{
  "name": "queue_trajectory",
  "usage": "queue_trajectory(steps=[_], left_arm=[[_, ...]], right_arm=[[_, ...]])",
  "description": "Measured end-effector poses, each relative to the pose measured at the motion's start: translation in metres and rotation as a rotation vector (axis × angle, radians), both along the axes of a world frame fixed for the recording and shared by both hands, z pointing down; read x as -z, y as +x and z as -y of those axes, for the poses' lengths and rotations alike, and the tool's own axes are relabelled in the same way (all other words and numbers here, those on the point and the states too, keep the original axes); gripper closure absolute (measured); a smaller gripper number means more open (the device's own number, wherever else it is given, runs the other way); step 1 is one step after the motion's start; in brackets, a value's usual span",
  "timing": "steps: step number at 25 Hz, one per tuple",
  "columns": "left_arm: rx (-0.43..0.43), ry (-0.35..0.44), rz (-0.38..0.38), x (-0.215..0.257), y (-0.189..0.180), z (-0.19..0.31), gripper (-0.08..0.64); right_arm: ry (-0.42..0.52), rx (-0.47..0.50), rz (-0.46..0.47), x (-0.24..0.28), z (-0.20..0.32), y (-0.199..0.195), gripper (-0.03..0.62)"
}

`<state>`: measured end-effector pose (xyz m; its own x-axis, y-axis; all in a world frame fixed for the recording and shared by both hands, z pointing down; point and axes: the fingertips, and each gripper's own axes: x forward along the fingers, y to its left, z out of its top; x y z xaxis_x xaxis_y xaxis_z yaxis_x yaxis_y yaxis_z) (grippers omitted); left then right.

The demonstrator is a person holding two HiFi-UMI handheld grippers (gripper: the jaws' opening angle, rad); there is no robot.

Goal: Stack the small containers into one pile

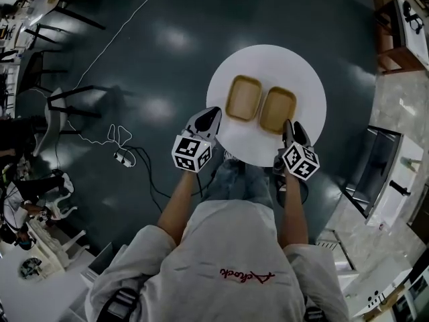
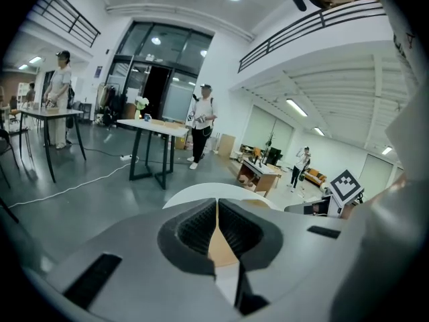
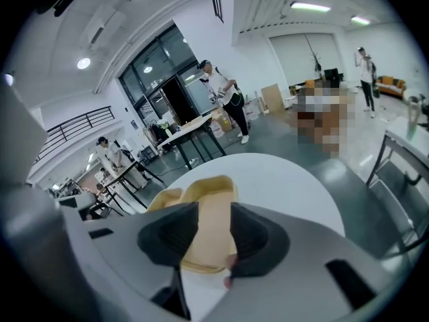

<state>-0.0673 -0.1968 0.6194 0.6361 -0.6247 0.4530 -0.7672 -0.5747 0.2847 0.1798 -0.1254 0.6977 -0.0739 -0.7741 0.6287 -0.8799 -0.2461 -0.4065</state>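
Head view: on a dark floor, a round white table [image 1: 267,60] at upper centre carries the left container [image 1: 244,98] and right container [image 1: 277,109] side by side.

Left gripper view: the left hand-held gripper [image 2: 217,210] is pinched together and empty.

Right gripper view: the right hand-held gripper [image 3: 213,213] is narrowly parted, with the right container in line. It would do best to seize the near rim squarely and lift level.

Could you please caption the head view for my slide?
Left claw and right claw at the near edge of a round white table, where two tan containers lie side by side.
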Motion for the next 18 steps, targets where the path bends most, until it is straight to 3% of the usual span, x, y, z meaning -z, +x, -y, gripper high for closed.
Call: queue_trajectory(steps=[1, 3, 4, 8, 14, 18], left_arm=[[0.004, -0.007, 0.002, -0.005, 0.0, 0.003, 0.541], [0.004, -0.021, 0.01, -0.015, 0.0, 0.009, 0.541], [0.002, -0.029, 0.015, -0.019, 0.002, 0.011, 0.541], [-0.011, -0.054, 0.03, -0.035, 0.005, 0.017, 0.541], [-0.019, -0.069, 0.037, -0.043, 0.002, 0.018, 0.541], [-0.02, -0.084, 0.048, -0.052, 0.003, 0.018, 0.541]], right_arm=[[0.003, 0.006, -0.008, 0.002, 0.0, -0.002, 0.446], [0.01, 0.017, -0.035, 0.005, 0.0, -0.004, 0.556], [0.017, 0.029, -0.044, 0.007, 0.0, -0.005, 0.565], [0.048, 0.136, -0.083, 0.021, 0.002, -0.02, 0.572], [0.106, 0.391, -0.272, 0.051, 0.005, -0.056, 0.572], [0.144, 0.497, -0.333, 0.07, -0.004, -0.075, 0.572]])
